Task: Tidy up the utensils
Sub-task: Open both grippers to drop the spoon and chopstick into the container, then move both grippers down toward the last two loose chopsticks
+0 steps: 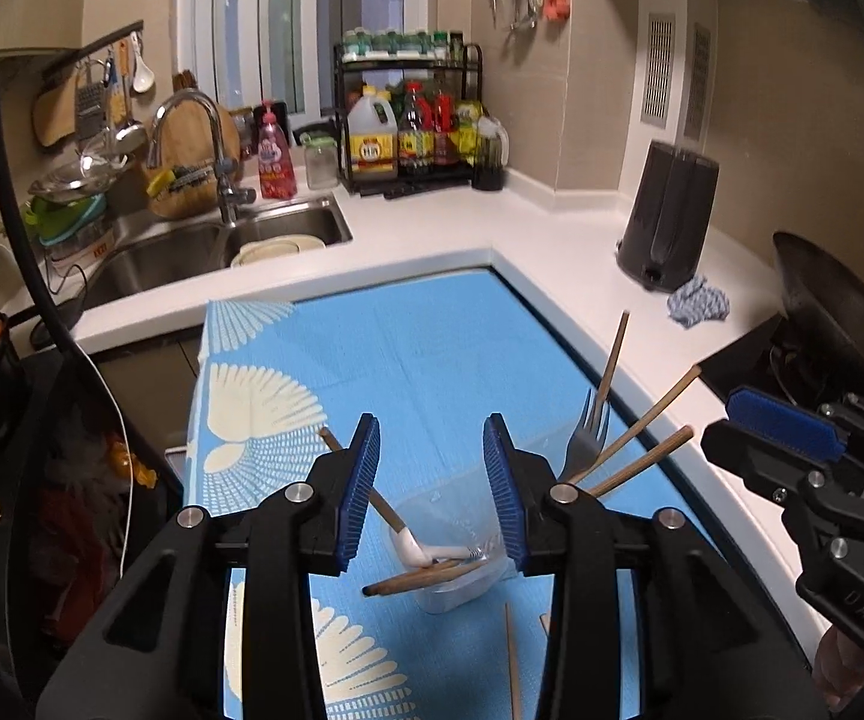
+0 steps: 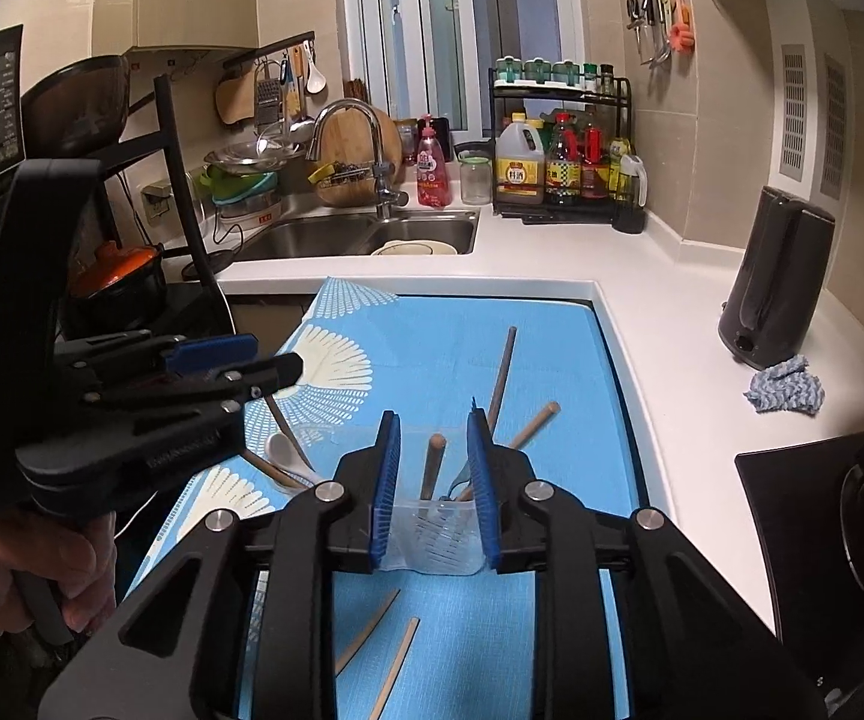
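On the blue mat (image 1: 432, 348) stand clear plastic cups. In the left wrist view, my left gripper (image 1: 432, 486) is open above a cup (image 1: 450, 564) holding a white spoon (image 1: 426, 549) and wooden chopsticks. To its right a metal fork (image 1: 585, 441) and several wooden chopsticks (image 1: 642, 420) stick up. In the right wrist view, my right gripper (image 2: 432, 480) has its jaws around a clear cup (image 2: 432, 534) with the fork and wooden sticks (image 2: 432, 465) in it; the pads (image 2: 387, 492) look close to its walls. The white spoon (image 2: 288, 456) lies left. Two loose chopsticks (image 2: 393, 666) lie on the mat.
White counter (image 2: 672, 312) wraps the mat. A sink (image 2: 372, 234) with faucet is at the back, a bottle rack (image 2: 558, 162) beside it. A dark kettle (image 2: 777, 288) and a blue rag (image 2: 786, 390) stand right, a stove (image 2: 804, 480) beyond. An orange pot (image 2: 120, 270) is left.
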Available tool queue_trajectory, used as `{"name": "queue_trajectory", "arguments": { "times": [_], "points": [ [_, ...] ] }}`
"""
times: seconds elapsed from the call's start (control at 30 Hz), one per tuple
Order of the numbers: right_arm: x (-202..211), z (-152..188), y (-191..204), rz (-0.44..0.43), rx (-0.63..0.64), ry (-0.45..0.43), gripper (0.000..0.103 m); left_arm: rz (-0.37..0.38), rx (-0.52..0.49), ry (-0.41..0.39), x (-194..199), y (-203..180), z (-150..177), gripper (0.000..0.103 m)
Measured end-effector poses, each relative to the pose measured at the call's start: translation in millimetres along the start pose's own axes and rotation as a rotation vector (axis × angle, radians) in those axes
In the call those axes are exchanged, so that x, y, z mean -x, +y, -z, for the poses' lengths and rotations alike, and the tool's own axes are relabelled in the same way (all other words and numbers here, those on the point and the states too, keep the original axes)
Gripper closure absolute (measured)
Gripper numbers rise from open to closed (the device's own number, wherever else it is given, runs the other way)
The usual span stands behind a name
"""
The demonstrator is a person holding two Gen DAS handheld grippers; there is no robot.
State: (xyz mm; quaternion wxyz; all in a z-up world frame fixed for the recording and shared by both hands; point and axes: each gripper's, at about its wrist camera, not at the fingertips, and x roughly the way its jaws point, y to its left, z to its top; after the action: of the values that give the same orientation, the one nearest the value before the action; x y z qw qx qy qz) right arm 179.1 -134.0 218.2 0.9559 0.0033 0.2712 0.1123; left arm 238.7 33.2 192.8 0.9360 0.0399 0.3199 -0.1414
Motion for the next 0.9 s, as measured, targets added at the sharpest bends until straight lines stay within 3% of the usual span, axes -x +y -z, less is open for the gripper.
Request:
{"name": "queue_trajectory", "arguments": {
  "times": [0.2,0.33,0.57,0.7,0.8,0.9],
  "points": [
    [43,13,3,0.007,0.013,-0.065,0.079,0.003,0.012,-0.128,52,-3,14,0.067],
    [77,48,4,-0.017,-0.005,-0.119,0.079,0.023,0.059,-0.173,81,-2,56,0.067],
    [99,147,10,-0.013,-0.078,-0.147,0.079,0.02,0.12,-0.123,83,-18,168,0.068],
    [104,214,11,0.033,-0.177,-0.187,0.092,0.038,0.151,-0.085,78,-30,234,0.075],
    [90,256,16,0.013,-0.229,-0.12,0.092,0.04,0.145,-0.075,75,-42,276,0.08],
    [79,280,32,-0.007,-0.175,-0.047,0.092,0.038,0.16,-0.058,73,-45,299,0.08]
  ]
}}
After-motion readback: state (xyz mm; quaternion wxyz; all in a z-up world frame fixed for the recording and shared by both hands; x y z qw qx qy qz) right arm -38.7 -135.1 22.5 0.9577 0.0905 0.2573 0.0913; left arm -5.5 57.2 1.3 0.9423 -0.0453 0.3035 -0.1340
